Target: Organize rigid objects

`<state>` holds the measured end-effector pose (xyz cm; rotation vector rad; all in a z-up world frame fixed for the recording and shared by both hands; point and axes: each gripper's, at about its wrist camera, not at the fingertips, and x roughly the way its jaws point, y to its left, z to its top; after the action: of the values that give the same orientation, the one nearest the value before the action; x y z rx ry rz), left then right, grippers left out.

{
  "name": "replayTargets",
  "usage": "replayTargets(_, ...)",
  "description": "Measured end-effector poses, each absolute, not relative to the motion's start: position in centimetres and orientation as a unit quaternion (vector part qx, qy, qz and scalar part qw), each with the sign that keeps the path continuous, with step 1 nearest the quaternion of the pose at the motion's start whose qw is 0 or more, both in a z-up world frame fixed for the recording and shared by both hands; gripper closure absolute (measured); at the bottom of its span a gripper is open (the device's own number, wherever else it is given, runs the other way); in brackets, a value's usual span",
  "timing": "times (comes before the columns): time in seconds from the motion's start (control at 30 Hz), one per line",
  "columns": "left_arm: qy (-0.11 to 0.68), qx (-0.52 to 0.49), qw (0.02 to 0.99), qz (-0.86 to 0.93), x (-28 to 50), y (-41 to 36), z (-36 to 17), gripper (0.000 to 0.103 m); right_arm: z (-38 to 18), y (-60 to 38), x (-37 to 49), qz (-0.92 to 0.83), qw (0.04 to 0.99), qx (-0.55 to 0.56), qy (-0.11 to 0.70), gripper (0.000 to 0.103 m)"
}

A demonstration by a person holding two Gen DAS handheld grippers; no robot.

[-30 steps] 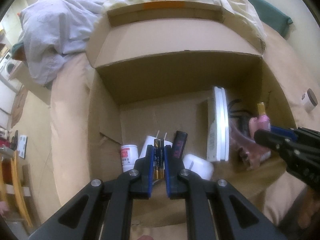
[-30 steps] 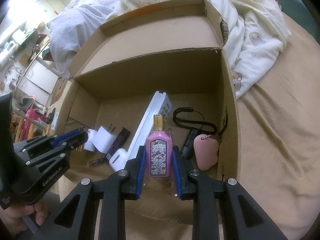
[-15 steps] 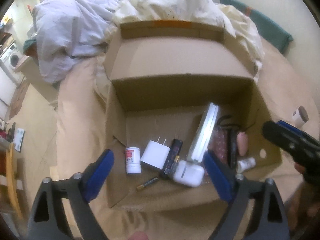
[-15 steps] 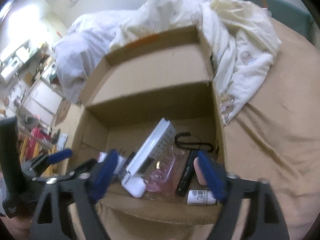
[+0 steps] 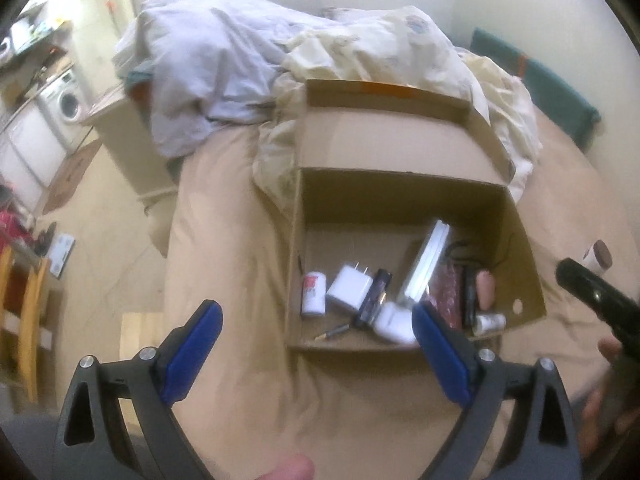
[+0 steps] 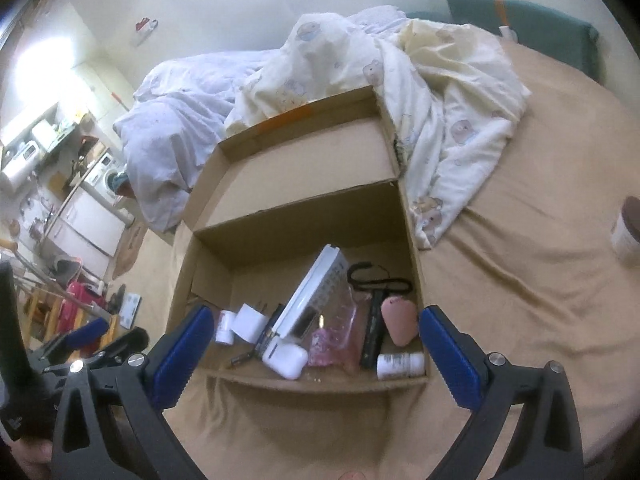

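An open cardboard box (image 5: 524, 264) (image 6: 408, 248) sits on the tan bed. Inside lie a battery (image 5: 334, 330) (image 6: 242, 356), a pink perfume bottle (image 6: 334, 338) (image 5: 448, 292), a white charger (image 5: 350, 282), a white earbud case (image 6: 286, 358), a long white device (image 6: 316, 292), a black item with cord, a pink pad (image 6: 400, 320) and small white bottles (image 6: 400, 364). My left gripper (image 5: 316, 334) is open and empty, held back above the box's near edge. My right gripper (image 6: 314, 332) is open and empty, also above the near edge.
A white jar with a brown lid (image 6: 628, 232) (image 5: 598, 256) stands on the bed right of the box. Crumpled bedding (image 6: 360, 80) lies behind the box. The bed's left edge drops to a floor with furniture (image 5: 24, 308).
Both grippers opened, releasing the battery and the perfume bottle into the box, then pulled back and up away from it.
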<state>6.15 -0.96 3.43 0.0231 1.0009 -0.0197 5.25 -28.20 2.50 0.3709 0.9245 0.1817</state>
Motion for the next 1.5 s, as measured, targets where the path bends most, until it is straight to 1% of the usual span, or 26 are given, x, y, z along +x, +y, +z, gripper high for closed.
replayTargets(0.2, 0.483, 0.002, 0.875, -0.019, 4.0, -0.7, 2.8, 0.008, 3.1, -28.4, 2.5, 0.071, 0.885, 0.161, 0.431, 0.000)
replayTargets(0.47, 0.512, -0.012, 0.859, -0.005, 4.0, -0.5, -0.8, 0.008, 1.4, -27.4, 0.4, 0.067, 0.900, 0.115, 0.414, 0.000)
replayTargets(0.6, 0.497, 0.013, 0.867, 0.004, 4.2, -1.0, -0.9, 0.007, 0.7, -26.7, 1.4, 0.062, 0.900, 0.106, 0.418, 0.000)
replayTargets(0.7, 0.496, 0.013, 0.868, 0.003, 4.3, -0.9, -0.9, 0.002, 0.3, -26.5, 2.0, 0.059, 0.898, 0.103, 0.423, 0.000)
replayTargets(1.5, 0.498, 0.010, 0.867, -0.004, 4.2, -1.1, -0.6, 0.002, -0.3, -26.5, 1.8, 0.058, 0.891, 0.107, 0.436, 0.000)
